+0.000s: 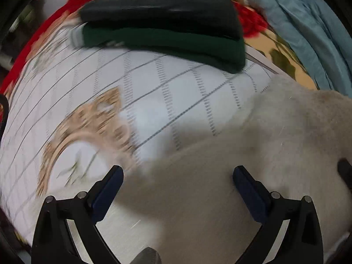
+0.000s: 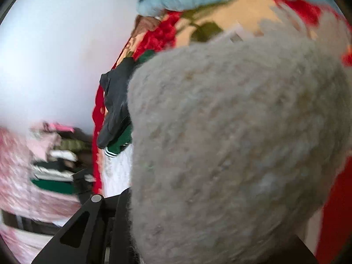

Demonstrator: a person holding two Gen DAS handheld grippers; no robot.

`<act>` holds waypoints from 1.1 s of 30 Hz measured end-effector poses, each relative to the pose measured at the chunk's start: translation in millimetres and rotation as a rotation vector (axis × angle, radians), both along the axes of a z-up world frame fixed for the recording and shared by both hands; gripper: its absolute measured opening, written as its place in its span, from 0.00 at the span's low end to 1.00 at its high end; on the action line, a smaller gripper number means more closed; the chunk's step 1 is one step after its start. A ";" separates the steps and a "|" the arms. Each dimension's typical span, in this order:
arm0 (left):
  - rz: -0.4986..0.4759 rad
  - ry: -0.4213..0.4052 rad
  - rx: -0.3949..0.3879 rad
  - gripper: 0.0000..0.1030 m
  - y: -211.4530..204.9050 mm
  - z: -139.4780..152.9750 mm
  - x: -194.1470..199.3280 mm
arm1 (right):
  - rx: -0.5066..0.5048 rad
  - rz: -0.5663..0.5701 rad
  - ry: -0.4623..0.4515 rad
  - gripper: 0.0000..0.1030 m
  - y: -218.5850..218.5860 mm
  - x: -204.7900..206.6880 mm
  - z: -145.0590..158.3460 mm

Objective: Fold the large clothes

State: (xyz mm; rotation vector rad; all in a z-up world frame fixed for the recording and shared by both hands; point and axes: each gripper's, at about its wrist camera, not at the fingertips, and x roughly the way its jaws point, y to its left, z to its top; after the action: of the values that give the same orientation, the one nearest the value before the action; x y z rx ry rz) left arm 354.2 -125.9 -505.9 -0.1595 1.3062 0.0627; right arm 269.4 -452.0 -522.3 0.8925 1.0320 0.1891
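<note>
A fuzzy cream-grey garment (image 1: 275, 145) lies on the white grid-pattern bedsheet (image 1: 154, 92) and spreads under my left gripper (image 1: 178, 176), which is open and empty just above it. In the right wrist view the same fuzzy garment (image 2: 231, 132) fills most of the frame, draped close over my right gripper; its fingers are hidden by the cloth. Only the left side of that gripper's black frame (image 2: 88, 220) shows.
A folded stack of a black garment (image 1: 162, 6) on a dark green one (image 1: 176, 44) sits at the far side of the bed. A light blue blanket (image 1: 308, 33) lies at the right. A red floral cover (image 1: 253, 22) lies beneath. Clutter (image 2: 55, 158) stands beside the bed.
</note>
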 end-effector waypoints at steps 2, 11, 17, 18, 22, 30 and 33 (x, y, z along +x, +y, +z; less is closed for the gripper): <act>0.070 0.036 0.028 1.00 23.8 8.6 -31.8 | -0.026 0.021 -0.008 0.25 4.1 10.5 13.5; 0.381 0.256 0.007 1.00 112.5 -70.6 -133.0 | -0.199 0.215 -0.081 0.25 35.7 19.3 59.4; 0.390 0.189 -0.062 1.00 125.1 -74.8 -135.9 | -0.354 0.462 -0.225 0.25 119.8 0.8 102.4; 0.390 0.175 -0.075 1.00 126.9 -75.1 -137.4 | -0.385 0.515 -0.254 0.25 138.1 -6.3 108.2; 0.422 0.123 -0.136 1.00 146.8 -62.7 -161.4 | -0.522 0.704 -0.364 0.24 201.9 -51.7 118.2; 0.690 0.002 -0.133 1.00 253.6 7.5 -283.3 | -0.754 0.984 -0.501 0.24 306.3 -156.3 80.6; 0.725 -0.036 -0.055 1.00 277.0 33.1 -314.5 | -0.819 1.057 -0.501 0.26 337.2 -185.1 53.7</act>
State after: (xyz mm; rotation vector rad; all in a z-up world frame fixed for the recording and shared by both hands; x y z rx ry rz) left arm 39.7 151.1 -472.8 -0.6724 1.1591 0.6371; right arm 84.2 -114.8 -468.7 -0.4919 0.8884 0.7618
